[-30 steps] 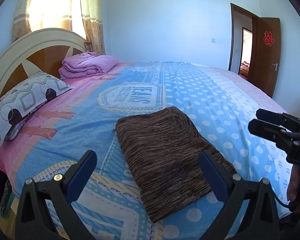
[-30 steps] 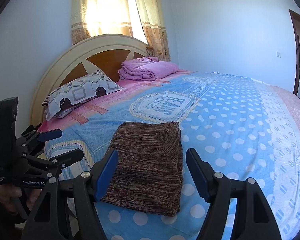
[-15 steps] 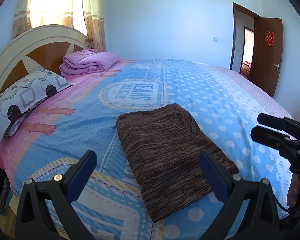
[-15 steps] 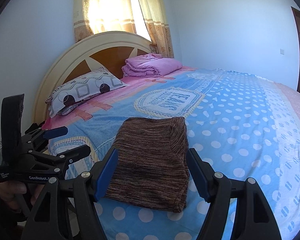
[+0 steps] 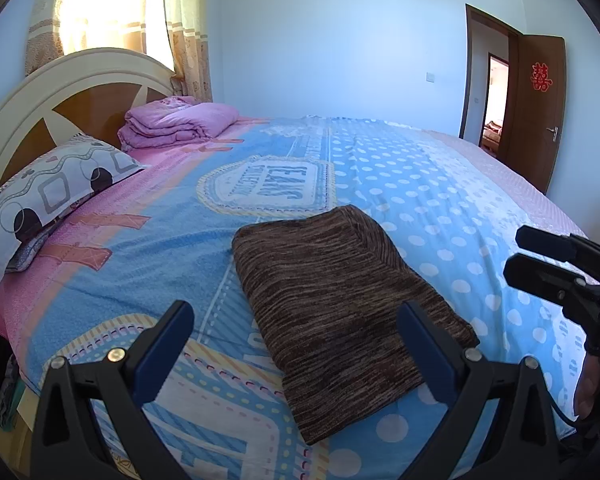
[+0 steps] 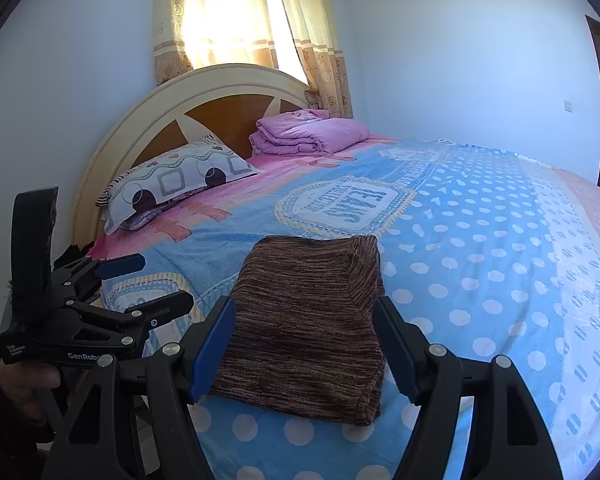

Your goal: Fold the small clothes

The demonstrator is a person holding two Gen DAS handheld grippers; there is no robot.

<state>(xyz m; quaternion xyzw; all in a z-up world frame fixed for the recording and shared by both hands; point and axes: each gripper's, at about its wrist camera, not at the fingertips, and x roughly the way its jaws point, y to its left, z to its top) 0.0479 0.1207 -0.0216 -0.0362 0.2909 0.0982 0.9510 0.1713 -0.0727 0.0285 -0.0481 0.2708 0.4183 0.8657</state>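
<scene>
On the bed, the brown knit garment lies folded into a compact rectangle, well short of the pillow (folding looks done). Left tongs and right tongs hover wide open, holding nothing.

Folded garment: brown, fine streaked knit. Bed cover: blue with white dots, pink band. Quilt: lilac-pink. Pillow: white, grey squares, dark circles. Curtain: beige, banded.

The bed carries a folded brown garment, a patterned pillow and a folded pink blanket.
</scene>
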